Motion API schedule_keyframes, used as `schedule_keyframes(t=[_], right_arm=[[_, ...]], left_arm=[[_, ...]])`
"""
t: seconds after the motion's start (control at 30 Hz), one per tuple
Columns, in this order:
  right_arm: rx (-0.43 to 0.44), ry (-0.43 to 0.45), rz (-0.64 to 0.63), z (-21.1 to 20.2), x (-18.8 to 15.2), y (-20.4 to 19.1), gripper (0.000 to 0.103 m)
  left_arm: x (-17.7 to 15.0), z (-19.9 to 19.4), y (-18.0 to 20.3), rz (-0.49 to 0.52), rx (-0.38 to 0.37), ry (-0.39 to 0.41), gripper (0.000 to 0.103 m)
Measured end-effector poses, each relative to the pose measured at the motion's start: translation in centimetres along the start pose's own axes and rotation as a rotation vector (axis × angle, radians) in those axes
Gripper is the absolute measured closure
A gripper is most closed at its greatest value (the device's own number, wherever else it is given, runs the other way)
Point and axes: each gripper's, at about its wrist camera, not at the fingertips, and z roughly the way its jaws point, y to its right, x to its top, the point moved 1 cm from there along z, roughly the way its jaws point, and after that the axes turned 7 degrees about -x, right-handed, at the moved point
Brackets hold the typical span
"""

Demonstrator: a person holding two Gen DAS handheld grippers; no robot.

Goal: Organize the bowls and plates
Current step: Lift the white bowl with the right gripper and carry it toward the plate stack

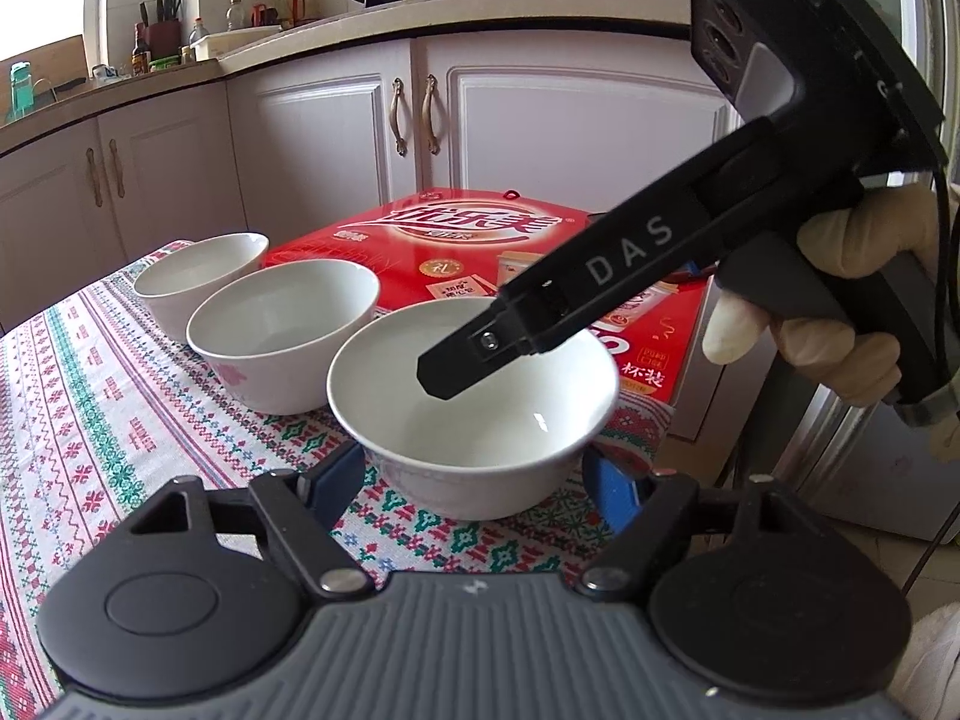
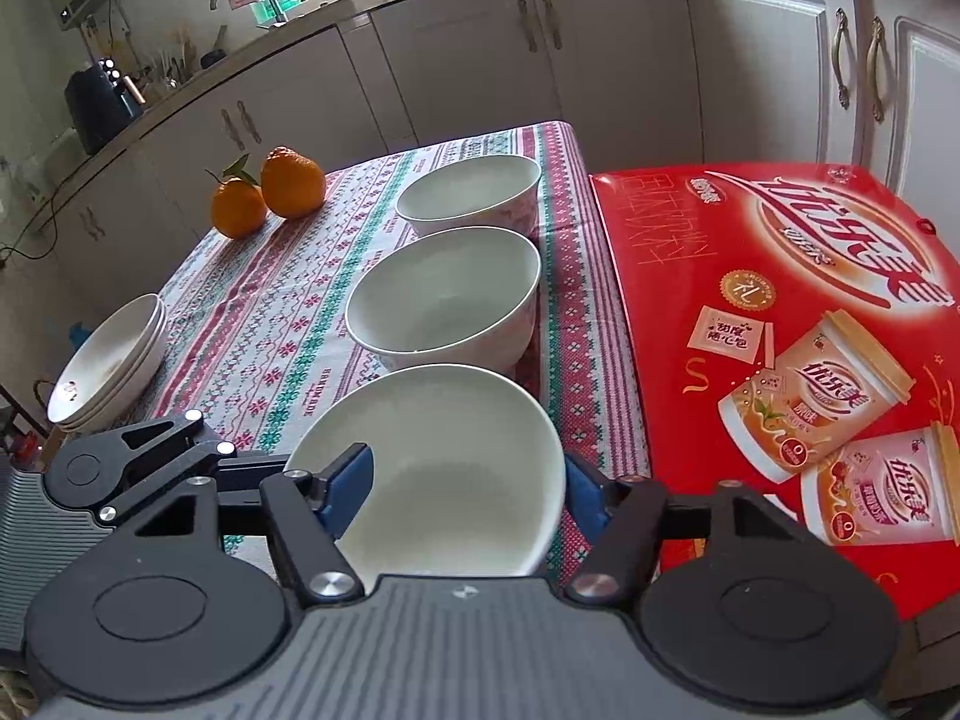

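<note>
Left wrist: left gripper flanking nearest bowl, pad contact not discernible; right gripper reaching into it; bowls empty | Right wrist: right gripper clamped across nearest bowl's rim, one pad inside; plate stack at tablecloth's left edge

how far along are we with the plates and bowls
Done: the plates sit stacked at the table edge. In hand: the left tongs and right tongs both flank the nearest bowl; whether either presses on it is unclear. Left: the three bowls stand separately in a row, so the middle bowl and far bowl probably need nesting.
</note>
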Motion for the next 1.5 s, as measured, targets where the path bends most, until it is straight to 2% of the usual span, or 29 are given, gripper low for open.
schedule_keyframes(t=[0.37, 0.6, 1.13, 1.5], right_arm=[[0.010, -0.013, -0.021, -0.1, 0.1, -0.5, 0.031], [0.042, -0.018, -0.047, -0.1, 0.4, -2.1, 0.031], [0.156, -0.047, -0.192, 1.9, 1.7, -9.7, 0.031], [0.215, -0.067, -0.263, 4.3, 2.7, -13.6, 0.031]], left_arm=[[0.0, -0.4, -0.3, 0.000, -0.006, -0.020, 0.025], [-0.4, -2.0, -1.0, -0.006, 0.010, -0.035, 0.025], [-2.8, -7.5, -4.2, -0.102, 0.119, -0.044, 0.025], [-4.4, -9.6, -6.6, -0.174, 0.186, -0.046, 0.025]])
